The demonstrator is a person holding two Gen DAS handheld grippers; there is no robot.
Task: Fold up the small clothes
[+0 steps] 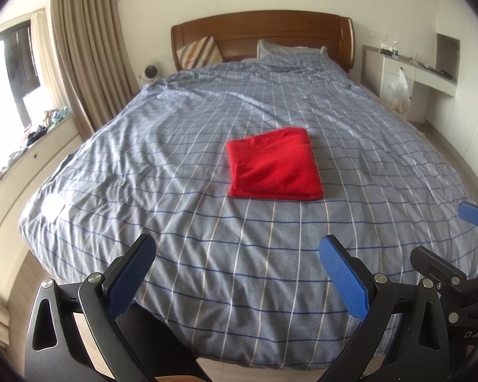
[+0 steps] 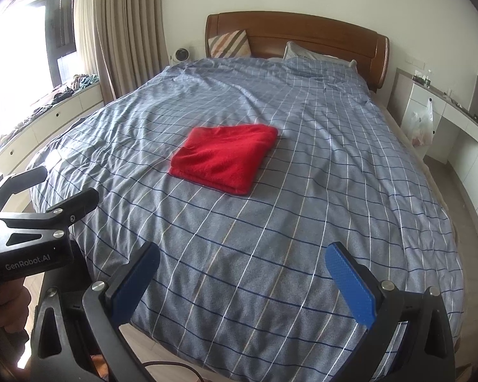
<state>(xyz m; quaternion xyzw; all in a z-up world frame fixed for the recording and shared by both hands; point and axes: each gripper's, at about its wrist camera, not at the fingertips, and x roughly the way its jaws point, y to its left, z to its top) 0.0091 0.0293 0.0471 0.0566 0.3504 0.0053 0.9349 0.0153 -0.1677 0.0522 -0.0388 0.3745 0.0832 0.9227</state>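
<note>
Left hand-held gripper (image 1: 235,251): jaws spread wide, nothing between the blue pads; held over the foot edge of the bed.
Right hand-held gripper (image 2: 242,261): jaws likewise spread wide and empty; also over the foot edge, just beside the left one.
Red cloth (image 1: 274,167): folded into a flat, roughly square packet with layered edges showing on the near side; looks like terry or fleece, exact garment type not discernible.
Red cloth vs left hand-held gripper: straight ahead and slightly to the right of the finger line, well apart, no contact.
Red cloth vs right hand-held gripper (image 2: 226,159): ahead and slightly to the left, well apart, no contact.
Bed (image 1: 175,191): blue-grey checked duvet, mildly creased; the cloth lies near its middle.
Headboard (image 1: 261,31): brown wood, far beyond the cloth; a striped cushion (image 1: 200,52) leans on it at the left.
Curtain (image 1: 86,47): beige, ahead-left.
</note>
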